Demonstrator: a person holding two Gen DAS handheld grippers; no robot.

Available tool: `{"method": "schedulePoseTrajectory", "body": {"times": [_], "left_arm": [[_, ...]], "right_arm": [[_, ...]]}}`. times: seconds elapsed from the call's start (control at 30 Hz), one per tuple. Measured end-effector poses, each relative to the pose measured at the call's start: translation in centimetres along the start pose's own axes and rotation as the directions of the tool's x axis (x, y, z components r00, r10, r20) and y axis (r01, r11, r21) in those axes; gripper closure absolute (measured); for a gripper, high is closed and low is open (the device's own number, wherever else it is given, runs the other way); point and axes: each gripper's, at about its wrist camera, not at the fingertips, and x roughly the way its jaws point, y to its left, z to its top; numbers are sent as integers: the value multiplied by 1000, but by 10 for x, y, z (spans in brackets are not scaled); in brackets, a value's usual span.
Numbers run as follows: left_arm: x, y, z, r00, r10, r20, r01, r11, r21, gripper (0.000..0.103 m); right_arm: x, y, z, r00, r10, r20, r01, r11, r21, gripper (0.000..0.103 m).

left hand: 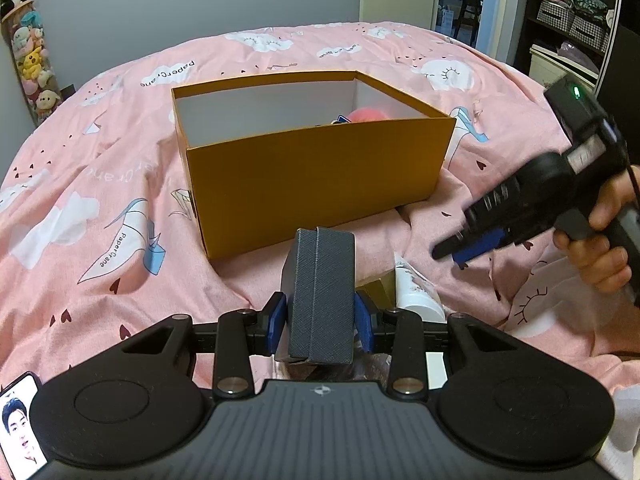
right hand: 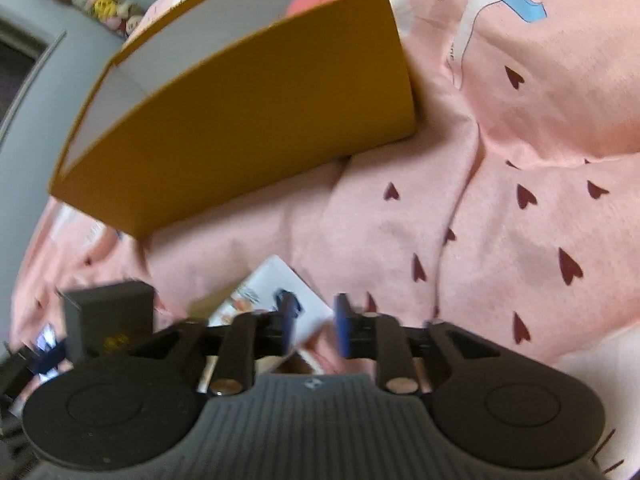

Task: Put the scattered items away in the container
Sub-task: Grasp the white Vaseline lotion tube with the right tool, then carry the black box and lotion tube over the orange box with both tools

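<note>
My left gripper [left hand: 320,316] is shut on a dark grey textured box [left hand: 320,288] and holds it upright just in front of the orange cardboard container [left hand: 312,176]. A pink round item [left hand: 368,114] lies inside the container. In the right wrist view, the same grey box [right hand: 112,316] shows at the lower left. My right gripper [right hand: 316,320] hangs open over a white printed packet [right hand: 276,280] on the bed; the packet's corner lies under the gap and the pads are not pressing it. In the left wrist view, the right gripper [left hand: 468,252] points down-left, with a hand on its grip.
A pink patterned bedspread [left hand: 120,168] covers the bed under everything. A white tube-like item [left hand: 416,300] and a gold piece [left hand: 378,288] lie right of the held box. A phone [left hand: 20,424] lies at the lower left. Shelves with baskets [left hand: 572,20] stand at the far right.
</note>
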Motion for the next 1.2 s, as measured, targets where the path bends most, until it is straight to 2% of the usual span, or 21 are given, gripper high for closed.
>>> {"method": "schedulePoseTrajectory", "body": {"times": [0.03,0.17,0.4,0.5,0.53,0.63,0.67,0.83,0.97,1.07,1.2], "left_arm": [[0,0,1,1000,-3,0,3,1000,-1,61],[0,2,4,1000,-17,-6,16,1000,-10,61],[3,3,2,1000,3,-13,-3,1000,-13,61],[2,2,4,1000,-11,-19,11,1000,-13,61],[1,3,6,1000,-24,-15,24,999,-22,61],[-3,0,8,1000,-29,5,29,999,-16,62],[-3,-2,7,1000,-24,8,24,1000,-5,62],[-4,-7,2,1000,-9,11,9,1000,11,62],[-4,-4,2,1000,-12,16,12,1000,-3,62],[-3,-6,0,1000,-4,8,4,1000,1,62],[-3,-7,-1,1000,0,2,0,1000,4,62]], "right_arm": [[-2,5,3,1000,10,10,-10,1000,1,58],[3,33,16,1000,10,14,-9,999,-51,54],[42,65,19,991,-118,-59,108,982,-156,55],[52,65,16,985,-149,-81,134,978,-162,62],[51,66,16,985,-152,-81,137,975,-173,71],[39,64,16,986,-151,-73,134,971,-198,80],[34,60,15,986,-154,-64,138,970,-202,80],[9,28,6,987,-154,-41,147,978,-148,81],[0,4,-6,986,-138,-98,131,989,-75,83],[-1,-15,-14,989,-90,-117,91,996,0,79],[2,-22,-21,993,-46,-111,52,997,54,74]]}}
